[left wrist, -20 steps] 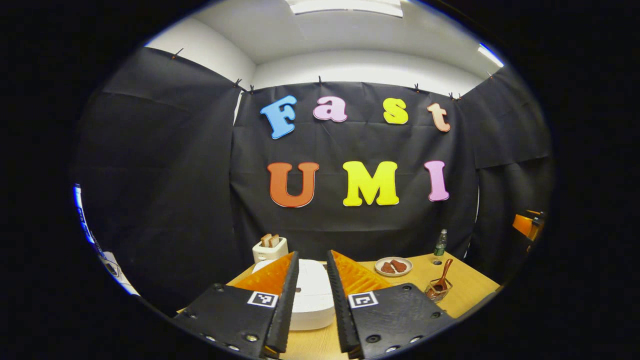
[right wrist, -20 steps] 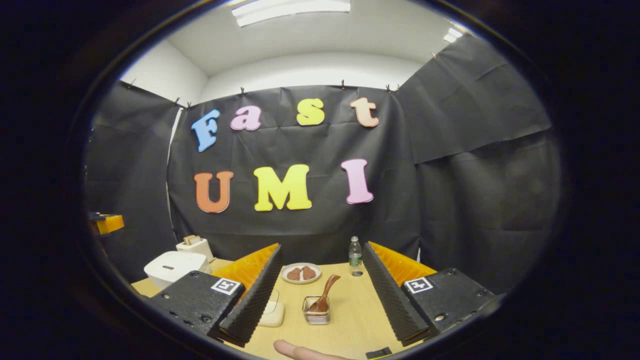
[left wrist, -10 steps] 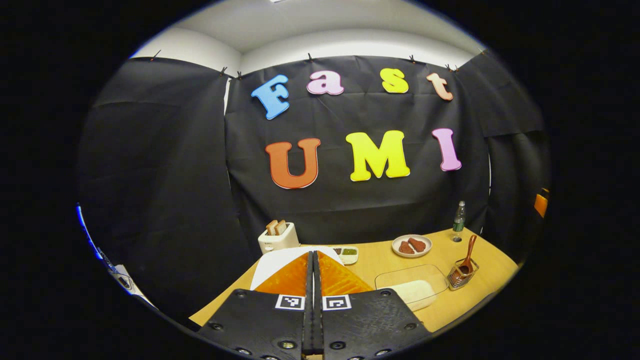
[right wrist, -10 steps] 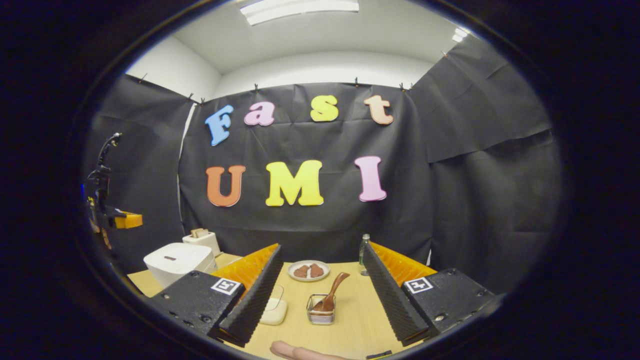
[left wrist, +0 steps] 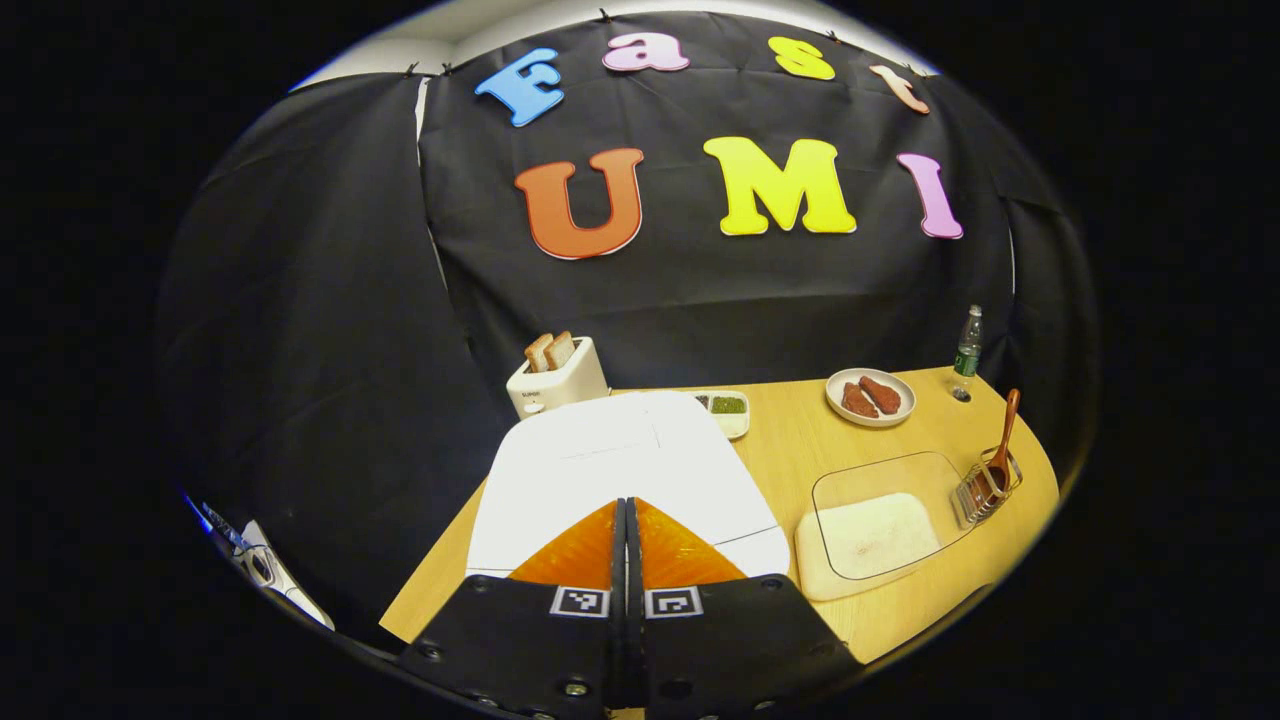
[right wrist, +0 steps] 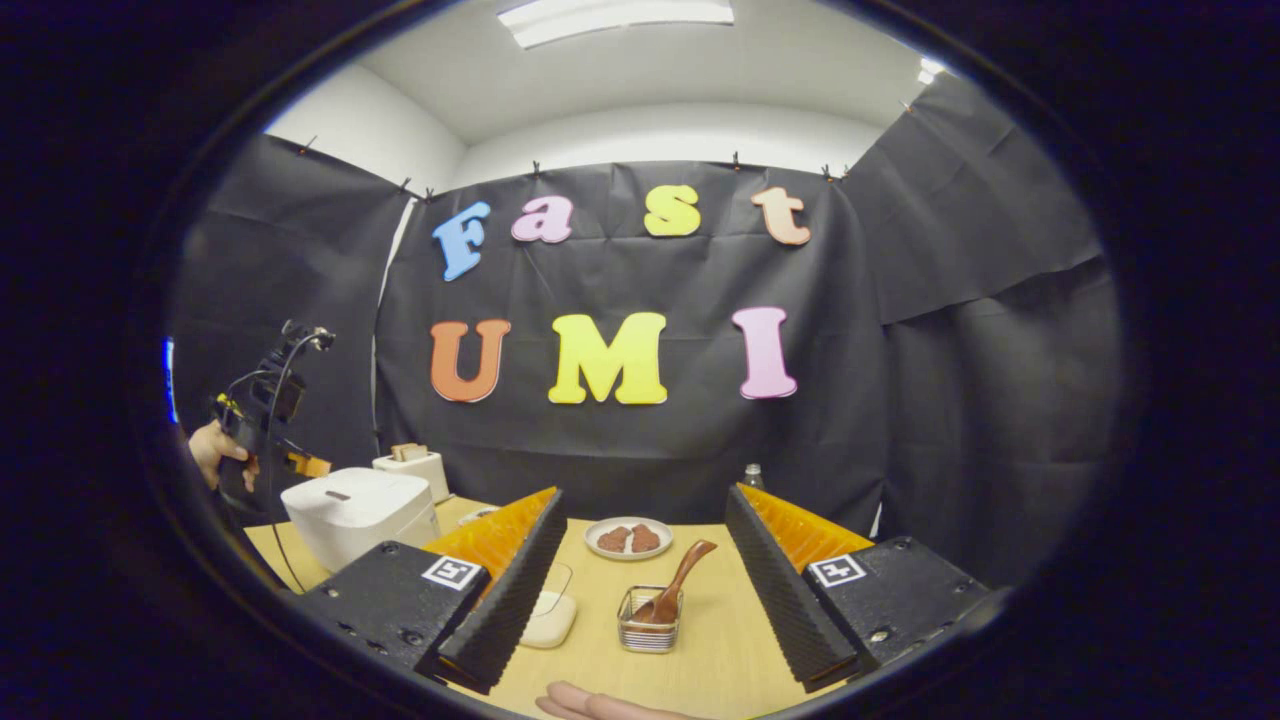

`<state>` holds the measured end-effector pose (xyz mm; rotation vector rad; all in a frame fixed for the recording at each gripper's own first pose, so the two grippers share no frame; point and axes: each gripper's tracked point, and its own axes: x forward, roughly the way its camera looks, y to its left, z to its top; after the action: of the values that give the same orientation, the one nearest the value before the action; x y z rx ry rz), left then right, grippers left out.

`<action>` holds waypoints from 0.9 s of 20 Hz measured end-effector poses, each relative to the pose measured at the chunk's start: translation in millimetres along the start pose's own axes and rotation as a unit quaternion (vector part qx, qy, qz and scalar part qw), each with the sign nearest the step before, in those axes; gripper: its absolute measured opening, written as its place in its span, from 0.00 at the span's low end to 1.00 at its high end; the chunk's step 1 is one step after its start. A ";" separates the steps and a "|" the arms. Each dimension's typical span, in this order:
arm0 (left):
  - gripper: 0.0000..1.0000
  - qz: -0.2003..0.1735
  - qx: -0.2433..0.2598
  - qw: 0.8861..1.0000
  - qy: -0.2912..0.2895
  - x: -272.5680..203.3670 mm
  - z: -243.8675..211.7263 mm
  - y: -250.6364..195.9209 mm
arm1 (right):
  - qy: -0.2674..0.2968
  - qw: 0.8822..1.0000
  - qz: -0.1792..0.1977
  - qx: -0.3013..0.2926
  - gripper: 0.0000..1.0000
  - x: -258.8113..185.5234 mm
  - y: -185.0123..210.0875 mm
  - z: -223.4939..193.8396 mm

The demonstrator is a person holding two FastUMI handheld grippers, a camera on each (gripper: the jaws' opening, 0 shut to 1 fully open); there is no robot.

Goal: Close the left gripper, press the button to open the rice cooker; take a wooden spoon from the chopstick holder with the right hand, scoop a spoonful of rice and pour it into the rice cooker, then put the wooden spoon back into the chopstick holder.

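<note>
On wooden table [left wrist: 800,450], left gripper [left wrist: 626,510] pressed together above closed rice cooker [left wrist: 620,470]; right gripper [right wrist: 640,570] spread apart facing wooden spoon [right wrist: 676,592] in chopstick holder [right wrist: 648,634].

A long white ceiling light panel [right wrist: 618,17] at the top of the right gripper view lights the booth evenly and brightly. The pale wooden surface [left wrist: 790,460] is well lit, with soft, short shadows. The clear plastic rectangular tub [left wrist: 885,510] carries a faint sheen. Both views are sharp in the middle, while fisheye bending curves the black cloth wall [right wrist: 950,400] toward the edges.
</note>
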<state>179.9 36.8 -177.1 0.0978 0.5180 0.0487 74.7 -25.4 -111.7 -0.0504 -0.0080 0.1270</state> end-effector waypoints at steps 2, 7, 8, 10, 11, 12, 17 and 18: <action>0.00 0.003 -0.009 1.000 0.011 10.3 -5.4 1.2 | 0.009 1.000 -0.001 0.000 1.00 3.9 -0.2 -9.8; 0.00 0.009 -0.017 0.999 0.033 27.4 -23.3 4.0 | 0.006 1.000 -0.018 0.023 1.00 5.0 -16.5 -16.5; 0.00 0.009 -0.019 0.999 0.038 31.0 -28.6 5.2 | 0.002 0.999 -0.023 0.027 1.00 4.7 -19.6 -15.3; 0.00 0.006 -0.036 0.999 0.041 32.2 -33.5 6.6 | 0.005 0.999 -0.023 0.032 1.00 4.0 -17.5 -21.1; 0.00 0.002 -0.043 0.998 0.041 33.5 -34.8 5.4 | 0.010 0.999 -0.022 0.035 1.00 4.2 -18.4 -23.9; 0.00 0.000 -0.046 0.998 0.044 30.5 -37.2 5.4 | 0.011 0.999 -0.027 0.037 1.00 3.8 -21.0 -25.2; 0.00 0.011 -0.063 0.997 0.041 33.8 -39.2 6.8 | 0.028 0.997 -0.035 0.056 1.00 6.9 -27.3 -41.3; 0.00 0.011 -0.058 0.997 0.044 34.6 -40.3 4.5 | 0.035 0.997 -0.034 0.058 1.00 8.1 -27.3 -45.3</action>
<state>189.7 46.9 -228.5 -0.0131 0.6008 0.1040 86.7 -53.6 -155.5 0.0605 0.0681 0.0574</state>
